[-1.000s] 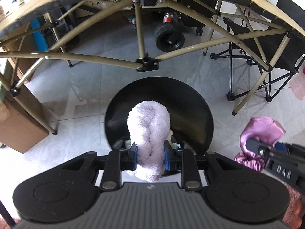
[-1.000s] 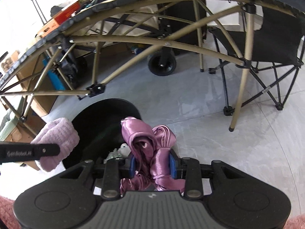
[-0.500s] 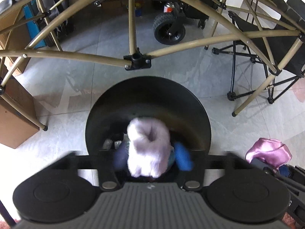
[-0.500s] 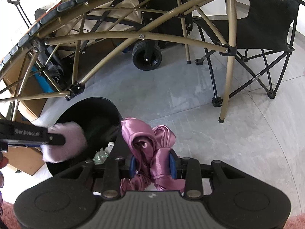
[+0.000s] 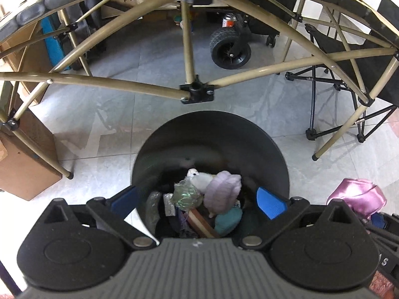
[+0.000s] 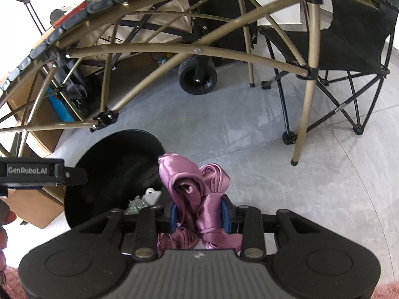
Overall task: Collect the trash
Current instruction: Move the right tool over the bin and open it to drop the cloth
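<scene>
A black round bin [image 5: 212,137] stands on the grey floor, holding several scraps. A fluffy lilac cloth [image 5: 223,190] lies loose on top of them. My left gripper [image 5: 197,200] hovers over the bin's mouth, its jaws opening wide with nothing pressed between the blue pads. My right gripper [image 6: 199,210] is shut on a bunched pink satin cloth [image 6: 189,182], just right of the bin [image 6: 112,154]. The satin cloth [image 5: 356,194] also shows at the right edge of the left wrist view. One of the left gripper's fingers [image 6: 49,173] reaches over the bin from the left.
A tan folding table frame [image 5: 197,92] arches over the bin, one leg [image 6: 303,124] planted to the right. A cardboard box [image 5: 22,164] sits left of the bin. A black folding chair [image 6: 349,57] and a cart wheel [image 5: 230,51] stand behind.
The left gripper's jaws spread apart and the lilac cloth dropped from between them into the bin. The right gripper kept its hold on the satin cloth.
</scene>
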A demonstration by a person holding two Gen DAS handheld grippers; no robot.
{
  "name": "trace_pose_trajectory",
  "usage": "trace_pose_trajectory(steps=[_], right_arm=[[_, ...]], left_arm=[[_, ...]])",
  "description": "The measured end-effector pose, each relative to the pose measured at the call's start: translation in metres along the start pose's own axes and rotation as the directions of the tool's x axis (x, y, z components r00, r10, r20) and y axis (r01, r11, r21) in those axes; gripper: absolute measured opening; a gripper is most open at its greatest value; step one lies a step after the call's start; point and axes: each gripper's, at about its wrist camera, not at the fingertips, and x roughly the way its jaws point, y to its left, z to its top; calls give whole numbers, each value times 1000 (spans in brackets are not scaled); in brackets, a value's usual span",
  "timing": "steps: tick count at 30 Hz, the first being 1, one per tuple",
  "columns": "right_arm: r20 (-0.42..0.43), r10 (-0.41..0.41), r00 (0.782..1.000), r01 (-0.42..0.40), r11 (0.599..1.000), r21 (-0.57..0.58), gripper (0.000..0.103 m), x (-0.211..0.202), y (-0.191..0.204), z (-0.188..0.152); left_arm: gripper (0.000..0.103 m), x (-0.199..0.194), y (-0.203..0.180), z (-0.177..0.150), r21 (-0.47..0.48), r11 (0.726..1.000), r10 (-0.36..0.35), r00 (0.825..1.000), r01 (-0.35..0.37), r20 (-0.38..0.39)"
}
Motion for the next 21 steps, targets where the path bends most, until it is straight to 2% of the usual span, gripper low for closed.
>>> trace_pose_trajectory(steps=[13,21], right_arm=[[0,49,999,-49,990,-129,32,9,75,13],[-19,49,999,-52,978,-201,32,25,118,21]], left_arm=[[103,-10,76,-12,-86,995,51,999,-50,12],[103,-17,114,-20,-145,986,80,997,-77,18]])
